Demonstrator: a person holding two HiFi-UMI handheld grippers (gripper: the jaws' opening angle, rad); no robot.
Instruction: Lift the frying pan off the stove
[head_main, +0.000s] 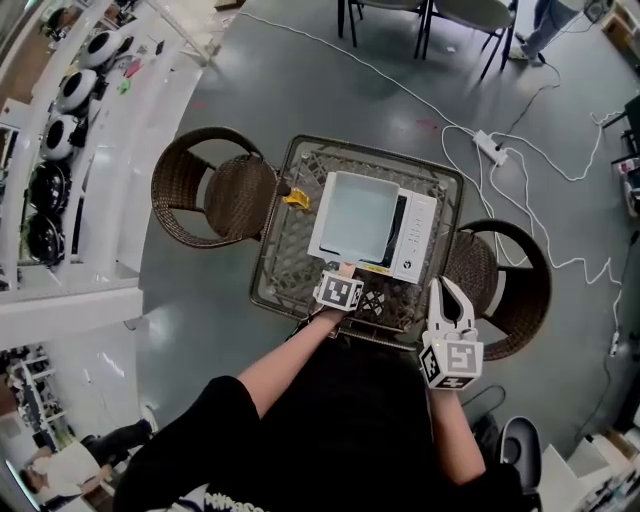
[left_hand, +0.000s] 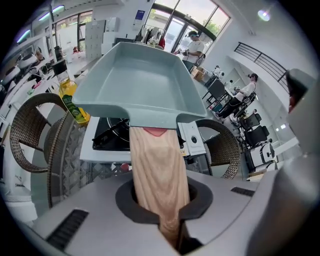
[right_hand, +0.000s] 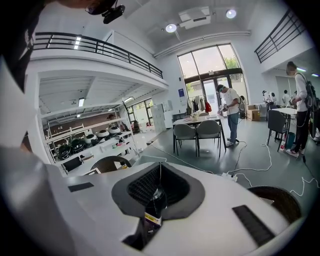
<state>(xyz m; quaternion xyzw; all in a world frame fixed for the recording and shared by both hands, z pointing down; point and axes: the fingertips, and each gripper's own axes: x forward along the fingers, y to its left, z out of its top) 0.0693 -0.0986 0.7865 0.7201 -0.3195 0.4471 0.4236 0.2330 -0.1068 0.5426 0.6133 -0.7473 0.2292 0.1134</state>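
A square grey-blue frying pan (head_main: 358, 217) hangs over the white stove (head_main: 418, 238) on the wire-frame table (head_main: 277, 250). In the left gripper view the pan (left_hand: 140, 75) is raised, and the stove's black burner (left_hand: 107, 135) shows beneath its near edge. My left gripper (head_main: 340, 290) is shut on the pan's light wooden handle (left_hand: 157, 170), which runs straight between the jaws. My right gripper (head_main: 451, 295) hovers at the table's near right corner, away from the pan, with jaws shut and nothing in them (right_hand: 159, 187).
Wicker chairs stand at the table's left (head_main: 205, 190) and right (head_main: 510, 280). A yellow object (head_main: 296, 198) lies on the table beside the stove. A cable with a power strip (head_main: 490, 148) runs over the floor behind. White shelves with pans (head_main: 60, 120) line the left.
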